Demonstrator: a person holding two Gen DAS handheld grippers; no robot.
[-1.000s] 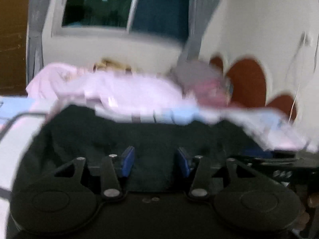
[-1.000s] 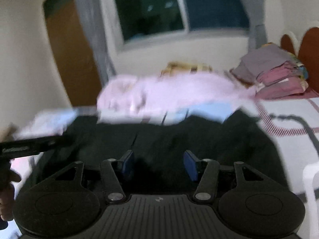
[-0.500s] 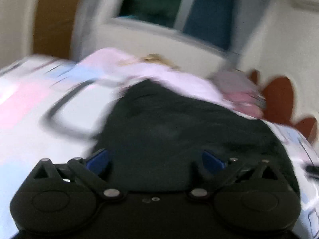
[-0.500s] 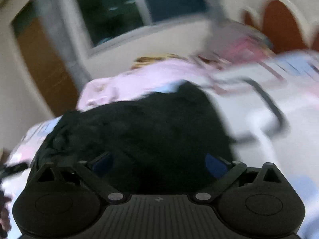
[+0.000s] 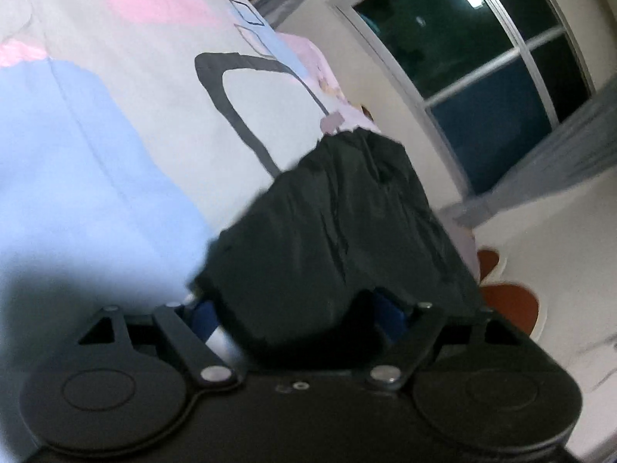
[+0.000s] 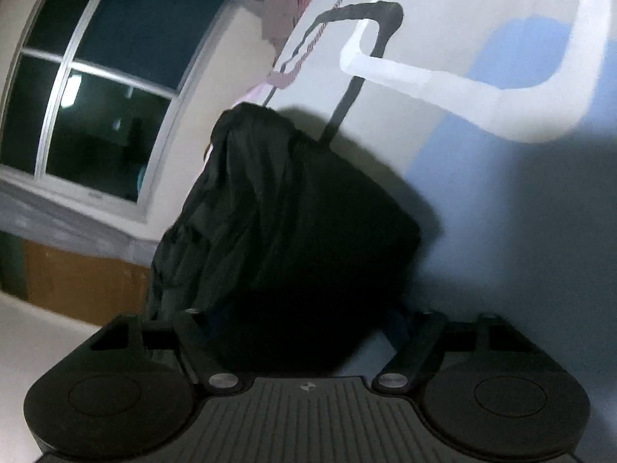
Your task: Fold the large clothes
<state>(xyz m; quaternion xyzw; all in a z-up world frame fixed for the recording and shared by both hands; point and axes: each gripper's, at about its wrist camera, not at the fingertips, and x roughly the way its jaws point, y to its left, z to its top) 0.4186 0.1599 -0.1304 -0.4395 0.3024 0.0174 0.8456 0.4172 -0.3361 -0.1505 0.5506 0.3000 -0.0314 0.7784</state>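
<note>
Fingers [image 5: 200, 314] of both grippers flank one black garment [image 5: 331, 239].

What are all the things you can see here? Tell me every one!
Black garment: one, black, folded on the bed, its near edge between both grippers' jaws.
Bed sheet: one, grey-white with blue, pink and dark line shapes, under the garment.
Window: one, white frame, dark glass, in the wall.
Curtain: one, grey, beside the window.
Headboard: one, reddish-brown, scalloped, past the garment.
Clothes pile: pink and mauve, far end of bed.
Left hand-held gripper: black, blue pads, jaws apart, just been closing.
Right hand-held gripper: black, jaws apart, just been closing.
</note>
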